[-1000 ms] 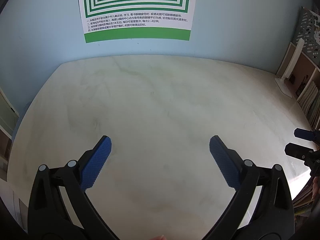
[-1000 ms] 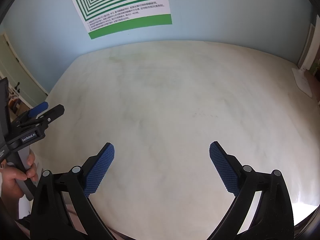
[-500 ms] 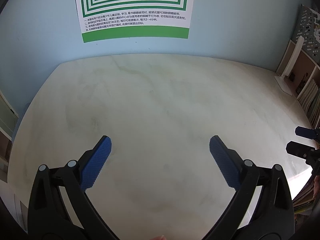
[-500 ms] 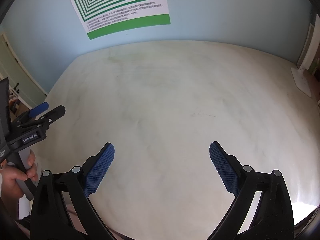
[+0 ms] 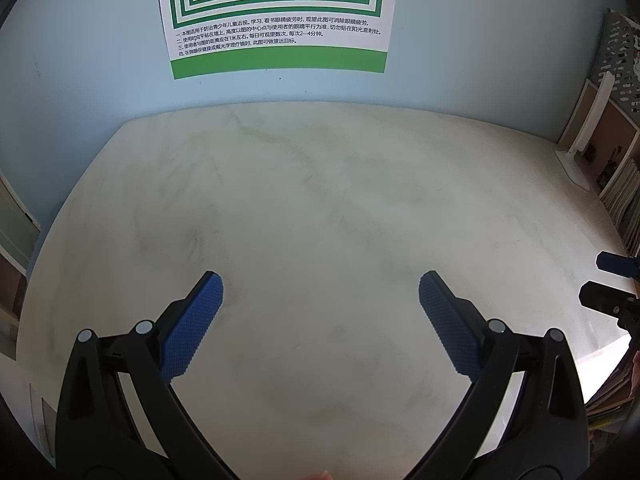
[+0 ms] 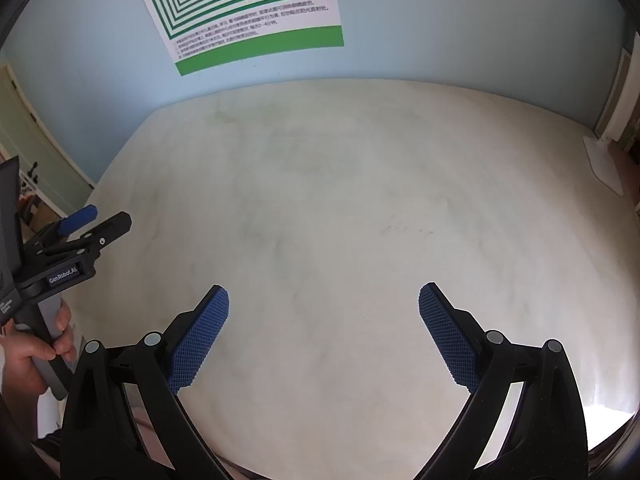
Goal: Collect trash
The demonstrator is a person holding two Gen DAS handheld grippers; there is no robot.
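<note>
My left hand-held gripper (image 5: pixel 320 308) hovers spread over the pale table (image 5: pixel 320 200). My right hand-held gripper (image 6: pixel 324 316) is spread too (2 blue pads apart), the green poster (image 6: pixel 256 20) at 11 o'clock.

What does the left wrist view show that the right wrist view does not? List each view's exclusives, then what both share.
Left wrist only: a grey perforated organiser and stacked books at the table's right side.

Right wrist only: the person's left hand gripping the left gripper's grey handle, and a pale green door.

Both: the cream marble-patterned table, the green-and-white concentric-square poster on the light blue wall, a white stand, and both open grippers, including the right gripper, holding nothing.
</note>
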